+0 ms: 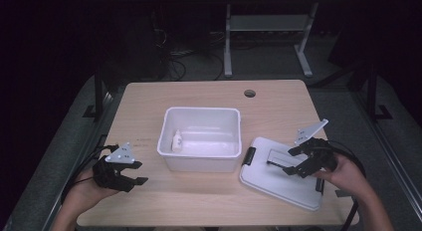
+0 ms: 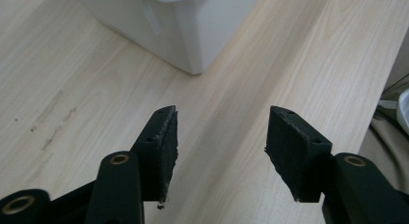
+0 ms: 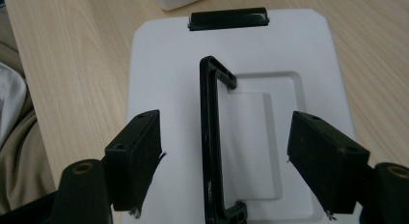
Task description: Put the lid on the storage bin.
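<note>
Jaws of the right tool [image 1: 290,167] stand wide on either side of the raised black handle [image 3: 211,142] of the white lid [image 1: 278,183], neither pad touching it; in the right gripper view the handle stands up between them, nearer the left-hand pad. The right hand [image 1: 346,175] comes in from the lower right, wrist low, pointing the tool leftward and slightly down across the lid. The lid lies flat on the table [image 1: 209,96], near its right front corner, with a black latch [image 1: 248,156] on the end facing the white bin [image 1: 200,156]. Lid and bin lie just beside each other, a thin strip of wood between them.

The left tool [image 1: 141,173] is released, nothing between its pads, and it hangs over bare wood left of the bin's front corner. The left hand [image 1: 87,191] holds it from the lower left, aiming it rightward. Open table runs ahead of it along the front edge. The bin sits mid-table, a small white bottle [image 1: 176,140] upright inside against its left wall, with free wood behind it up to a round hole [image 1: 250,93].
</note>
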Motion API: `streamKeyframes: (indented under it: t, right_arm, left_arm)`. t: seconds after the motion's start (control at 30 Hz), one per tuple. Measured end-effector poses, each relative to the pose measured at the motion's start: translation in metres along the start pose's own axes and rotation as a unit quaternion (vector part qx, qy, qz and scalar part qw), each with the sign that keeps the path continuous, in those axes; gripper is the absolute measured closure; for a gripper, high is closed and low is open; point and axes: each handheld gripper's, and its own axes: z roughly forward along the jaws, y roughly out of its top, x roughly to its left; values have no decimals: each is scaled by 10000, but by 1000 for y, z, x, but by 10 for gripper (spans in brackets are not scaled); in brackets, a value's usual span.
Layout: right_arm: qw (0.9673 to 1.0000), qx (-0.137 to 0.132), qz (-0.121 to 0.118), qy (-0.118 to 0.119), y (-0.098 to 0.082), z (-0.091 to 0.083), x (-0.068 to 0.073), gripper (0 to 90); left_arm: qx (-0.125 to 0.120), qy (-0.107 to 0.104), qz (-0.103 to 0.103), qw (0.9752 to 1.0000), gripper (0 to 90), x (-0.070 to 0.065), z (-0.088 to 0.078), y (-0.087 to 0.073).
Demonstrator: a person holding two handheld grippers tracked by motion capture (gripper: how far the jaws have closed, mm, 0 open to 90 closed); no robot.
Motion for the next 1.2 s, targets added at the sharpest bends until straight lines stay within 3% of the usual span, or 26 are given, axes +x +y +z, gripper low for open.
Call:
streamKeyframes:
  t: [0.23,0.57,0.93,1.2]
  right_arm:
    - [10000,-23,-1,-9,-1,-1,0,272]
    - [10000,-6,-19,15,-1,1,1,272]
    - [10000,19,-36,29,0,4,3,276]
    - [10000,38,-66,24,0,8,4,330]
  left_arm:
    - [1,1,27,10000,412,-4,9,-7]
    - [-48,-24,-105,9999,390,-10,20,-20]
    - [-33,149,-103,9998,386,-16,26,-26]
    - [-53,270,-158,9995,384,-17,30,-32]
